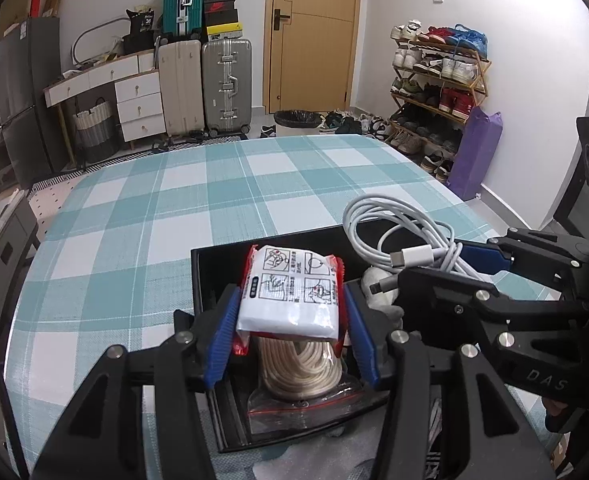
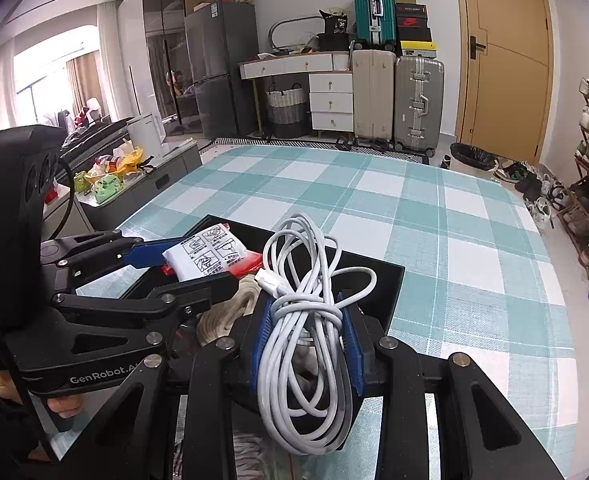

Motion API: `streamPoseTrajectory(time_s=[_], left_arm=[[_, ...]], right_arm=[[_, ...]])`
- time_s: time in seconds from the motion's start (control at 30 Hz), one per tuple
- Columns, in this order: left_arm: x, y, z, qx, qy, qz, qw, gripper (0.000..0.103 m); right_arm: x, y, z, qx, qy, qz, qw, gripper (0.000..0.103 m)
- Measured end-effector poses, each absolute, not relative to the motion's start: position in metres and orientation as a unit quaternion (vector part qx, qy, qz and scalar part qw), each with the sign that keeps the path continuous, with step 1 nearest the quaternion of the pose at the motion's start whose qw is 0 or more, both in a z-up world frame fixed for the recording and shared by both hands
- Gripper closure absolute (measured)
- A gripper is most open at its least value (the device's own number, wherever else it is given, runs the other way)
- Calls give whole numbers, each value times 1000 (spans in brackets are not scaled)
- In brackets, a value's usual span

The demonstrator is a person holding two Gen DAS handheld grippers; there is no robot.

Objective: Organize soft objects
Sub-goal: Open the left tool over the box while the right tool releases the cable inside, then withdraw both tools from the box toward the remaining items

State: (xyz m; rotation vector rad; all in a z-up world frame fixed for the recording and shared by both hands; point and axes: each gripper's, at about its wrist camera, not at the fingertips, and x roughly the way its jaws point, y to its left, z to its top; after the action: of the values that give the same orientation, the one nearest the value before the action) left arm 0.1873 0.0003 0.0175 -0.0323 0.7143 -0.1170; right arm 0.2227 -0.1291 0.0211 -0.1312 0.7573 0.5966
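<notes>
Grippers are both operating over a black tray (image 1: 206,276) that is sitting on a table covered with a teal-and-white checked cloth (image 1: 174,208). Left gripper (image 1: 290,328) is clamping a white tissue pack (image 1: 294,292) with red end seams between its blue pads (image 1: 222,340), jaws closed only as far as the width of the pack. The pack is being held above the tray, directly over a clear zip bag containing a coil of cream cord (image 1: 300,372), which is lying inside the tray. Right gripper (image 2: 308,336) is gripping a bundled white charging cable (image 2: 306,320) between its blue pads (image 2: 352,344), jaws drawn in close on the bundle. The cable loops are spilling forward and backward past the fingers, with one white connector (image 2: 266,280) showing at the front. The bundle is hanging over the right portion of the tray, beside the tissue pack. A white soft item (image 1: 378,284) is lying in the tray below the cable; its identity cannot be determined.
</notes>
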Motion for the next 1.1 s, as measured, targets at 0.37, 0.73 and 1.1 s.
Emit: streamPoseTrajectory(time_s=[0.37,0.73,1.1], left_arm=[[179,-2,28,-12,334,-60,940,18],[148,4,40,-14,313,-38,949,0],[112,12,45,-20,302,-16,953,0]], right_arm=[[210,-145,33,-52,328,283,900,25],[169,-175,49,-42,307,270,912,1],[139,-190,49,-25,306,269,913,0]])
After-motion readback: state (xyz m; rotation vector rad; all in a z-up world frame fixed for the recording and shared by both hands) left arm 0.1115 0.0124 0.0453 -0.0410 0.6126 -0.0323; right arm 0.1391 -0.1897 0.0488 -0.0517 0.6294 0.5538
